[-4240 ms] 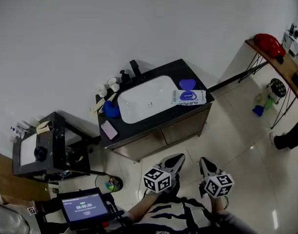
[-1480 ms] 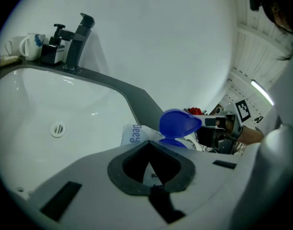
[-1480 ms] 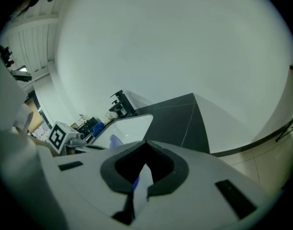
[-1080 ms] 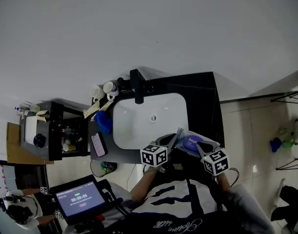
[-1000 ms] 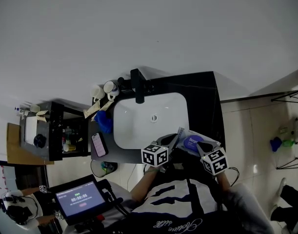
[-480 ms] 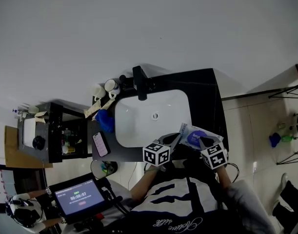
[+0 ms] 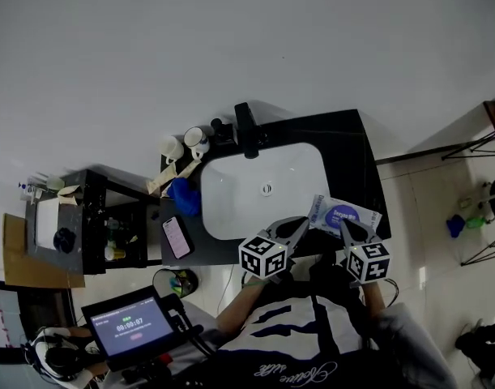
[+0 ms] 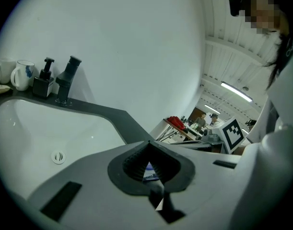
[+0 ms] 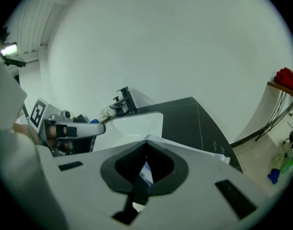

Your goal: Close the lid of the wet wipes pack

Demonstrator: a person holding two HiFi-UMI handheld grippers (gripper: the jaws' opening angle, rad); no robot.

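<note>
The wet wipes pack is white with a blue oval on top. It lies flat on the black counter, right of the basin, and no raised flap shows on it. My left gripper is shut with its tips at the pack's left end. My right gripper is shut with its tips over the pack's near edge. In the left gripper view the jaws meet, and pack print shows through the gap behind them. In the right gripper view the jaws meet over the pack's white edge.
A white basin with a black faucet fills the counter's middle. Two mugs, a blue object and a phone sit at its left. A black shelf unit and a tablet stand further left.
The blue flap that stood up between the grippers a second ago now lies flat on the pack. Both grippers have drawn back slightly toward the counter's front edge.
</note>
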